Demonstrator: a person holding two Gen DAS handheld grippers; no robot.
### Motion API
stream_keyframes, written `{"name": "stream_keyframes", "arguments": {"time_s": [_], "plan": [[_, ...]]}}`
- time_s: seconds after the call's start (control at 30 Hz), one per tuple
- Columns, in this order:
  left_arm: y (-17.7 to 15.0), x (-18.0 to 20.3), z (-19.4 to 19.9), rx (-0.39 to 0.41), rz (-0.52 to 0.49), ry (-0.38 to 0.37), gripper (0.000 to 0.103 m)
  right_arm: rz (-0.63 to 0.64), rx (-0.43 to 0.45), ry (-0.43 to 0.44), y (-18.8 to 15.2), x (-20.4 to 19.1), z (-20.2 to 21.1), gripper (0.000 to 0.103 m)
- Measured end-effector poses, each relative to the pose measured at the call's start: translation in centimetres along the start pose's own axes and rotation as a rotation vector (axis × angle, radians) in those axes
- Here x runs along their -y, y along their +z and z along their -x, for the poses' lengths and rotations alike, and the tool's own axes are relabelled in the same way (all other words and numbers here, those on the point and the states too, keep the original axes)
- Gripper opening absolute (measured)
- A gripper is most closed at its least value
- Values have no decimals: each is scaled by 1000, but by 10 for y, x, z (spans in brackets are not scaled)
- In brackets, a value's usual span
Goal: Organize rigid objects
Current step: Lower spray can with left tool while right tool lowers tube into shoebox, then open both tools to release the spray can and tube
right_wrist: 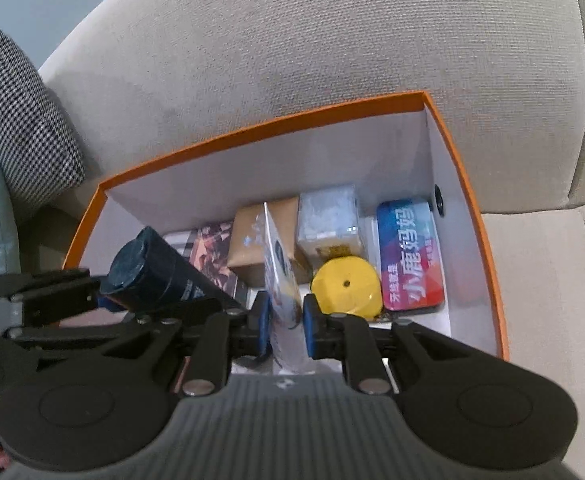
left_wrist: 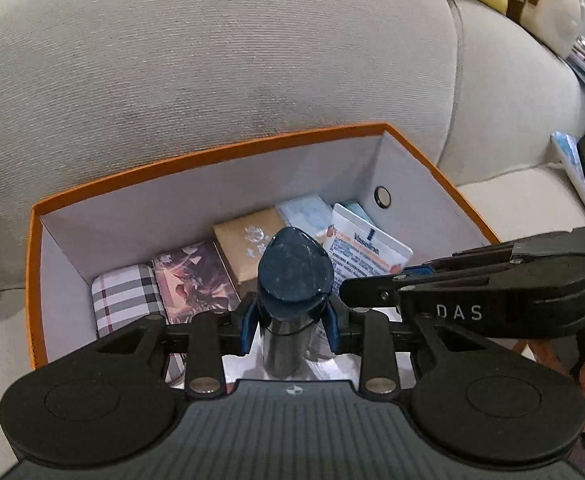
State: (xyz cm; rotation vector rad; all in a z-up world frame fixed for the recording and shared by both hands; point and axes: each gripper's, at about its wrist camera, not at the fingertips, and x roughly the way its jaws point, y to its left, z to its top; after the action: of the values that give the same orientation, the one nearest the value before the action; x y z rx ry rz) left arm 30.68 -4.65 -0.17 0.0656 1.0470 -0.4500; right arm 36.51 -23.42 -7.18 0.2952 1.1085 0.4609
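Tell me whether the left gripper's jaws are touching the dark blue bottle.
Touching. In the left wrist view, the left gripper has both blue pads pressed against the sides of the dark blue bottle, with no gap on either side.

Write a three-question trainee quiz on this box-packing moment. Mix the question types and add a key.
1. True or false: the left tongs grip a dark bottle.
2. What do the right tongs hold? A) a yellow disc B) a thin white packet C) a plaid case
3. Fill in: the orange box rests on a ____.

Key:
1. True; the bottle sits clamped between the blue pads.
2. B; the white packet stands on edge between the pads.
3. Sofa.
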Motion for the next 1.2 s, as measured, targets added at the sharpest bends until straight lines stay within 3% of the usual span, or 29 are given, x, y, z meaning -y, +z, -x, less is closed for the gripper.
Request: {"name": "stream_keyframes", "arguments": {"time_s": [0.43,0.8,0.97,1.1,1.2], "plan": [[-5,5,22,25,-63,-5,49,82,0,11,-10,-11,13,21],[-15,8,74,108,-68,21,70,144,66,-7,-20,-32,57,45],[-20,10,123,226,-56,62,77,199,143,-36,-28,-50,100,53],[-34,22,171,410,-89,175,79,222,241,-55,-37,-67,142,62],[-54,31,201,549,-71,269,89,229,345,-90,-51,-77,169,72]]}}
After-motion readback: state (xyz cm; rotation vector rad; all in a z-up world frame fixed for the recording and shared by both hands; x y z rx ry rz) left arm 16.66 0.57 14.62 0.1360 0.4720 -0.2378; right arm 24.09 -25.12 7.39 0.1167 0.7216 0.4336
